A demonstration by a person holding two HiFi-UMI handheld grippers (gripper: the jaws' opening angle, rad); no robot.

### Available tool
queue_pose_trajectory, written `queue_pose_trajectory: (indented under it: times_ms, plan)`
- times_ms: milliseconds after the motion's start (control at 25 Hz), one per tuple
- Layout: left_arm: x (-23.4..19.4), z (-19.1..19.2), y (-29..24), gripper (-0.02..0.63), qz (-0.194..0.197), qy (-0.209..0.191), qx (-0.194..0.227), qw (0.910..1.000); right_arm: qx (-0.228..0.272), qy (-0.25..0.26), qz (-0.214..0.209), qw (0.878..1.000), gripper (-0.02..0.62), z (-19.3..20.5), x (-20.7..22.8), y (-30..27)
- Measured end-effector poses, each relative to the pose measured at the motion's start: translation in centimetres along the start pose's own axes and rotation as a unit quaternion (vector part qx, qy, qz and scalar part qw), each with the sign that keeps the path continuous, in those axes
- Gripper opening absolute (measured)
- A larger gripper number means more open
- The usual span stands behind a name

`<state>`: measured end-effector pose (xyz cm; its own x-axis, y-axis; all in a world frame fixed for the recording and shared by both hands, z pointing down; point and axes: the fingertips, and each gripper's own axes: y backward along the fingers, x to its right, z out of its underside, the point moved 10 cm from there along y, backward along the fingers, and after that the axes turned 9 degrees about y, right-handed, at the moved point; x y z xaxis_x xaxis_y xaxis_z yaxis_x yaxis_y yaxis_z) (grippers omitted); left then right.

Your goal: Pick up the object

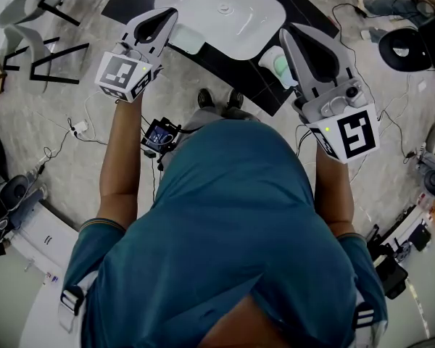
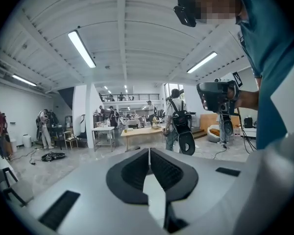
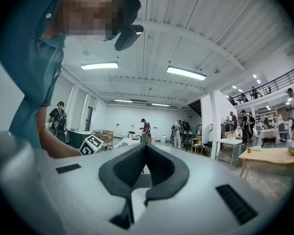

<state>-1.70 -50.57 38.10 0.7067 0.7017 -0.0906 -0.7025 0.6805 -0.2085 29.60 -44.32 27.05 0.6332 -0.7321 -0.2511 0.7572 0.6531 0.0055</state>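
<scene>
In the head view I hold both grippers out in front of my chest, over the near edge of a black table [image 1: 235, 78]. On it lie a large white moulded piece [image 1: 225, 9], a pale mint block [image 1: 188, 40] and a small green-and-white thing [image 1: 278, 64]. My left gripper [image 1: 171, 13] is shut and empty, its tips just above the mint block. The right gripper [image 1: 284, 35] is shut too, its body passing over the green-and-white thing. In the left gripper view the jaws [image 2: 149, 151] meet with nothing between them; the right gripper view [image 3: 146, 145] shows the same. Neither gripper view shows the table.
Black chair frames [image 1: 58, 20] stand on the floor at upper left. Cables and gear [image 1: 7, 201] lie at the left, more gear [image 1: 391, 267] at the right. A small screen device [image 1: 159, 135] hangs at my waist. People and tables [image 2: 137, 129] stand far across the hall.
</scene>
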Motion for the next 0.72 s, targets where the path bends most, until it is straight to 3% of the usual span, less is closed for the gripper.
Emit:
queue_pose_trajectory:
  times_ms: [400, 720]
  plan:
    - [-0.8, 2.9, -1.7, 0.008, 0.017, 0.012, -0.049, 0.9986, -0.004, -0.005, 0.005, 1.000, 0.014, 0.3, 0.2, 0.3]
    - [-1.5, 5.3, -2.6, 0.065, 0.025, 0.023, -0.086, 0.9958, -0.005, -0.007, 0.007, 1.000, 0.014, 0.5, 0.2, 0.2]
